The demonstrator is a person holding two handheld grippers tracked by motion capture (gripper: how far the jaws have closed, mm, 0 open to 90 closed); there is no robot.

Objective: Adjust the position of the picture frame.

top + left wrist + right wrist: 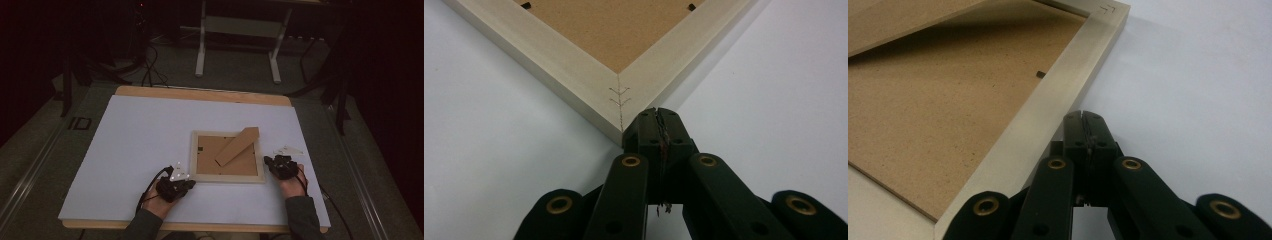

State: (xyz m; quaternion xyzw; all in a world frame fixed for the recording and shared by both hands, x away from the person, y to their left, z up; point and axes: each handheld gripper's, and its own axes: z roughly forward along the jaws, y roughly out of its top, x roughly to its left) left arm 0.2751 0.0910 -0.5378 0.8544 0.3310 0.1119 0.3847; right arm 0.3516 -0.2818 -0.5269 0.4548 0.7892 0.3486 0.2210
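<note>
A pale wooden picture frame [227, 176] lies face down on the white table sheet, its brown backing board [210, 160] up and its cardboard stand [237, 145] flipped open. My left gripper [190, 183] is shut and empty, its tips at the frame's near left corner [619, 95]. In the left gripper view the closed jaws sit right against that mitred corner. My right gripper [270, 161] is shut too, with nothing in it, beside the frame's right rail [1058, 95]. In the right gripper view its tips [1087, 120] lie next to that rail's outer edge.
The white sheet [140, 135] covers a wooden tabletop [200, 93]. Small pale pieces [289, 149] lie just right of the frame. Beyond the table stand a white desk leg frame [237, 30] and dark cables on the floor.
</note>
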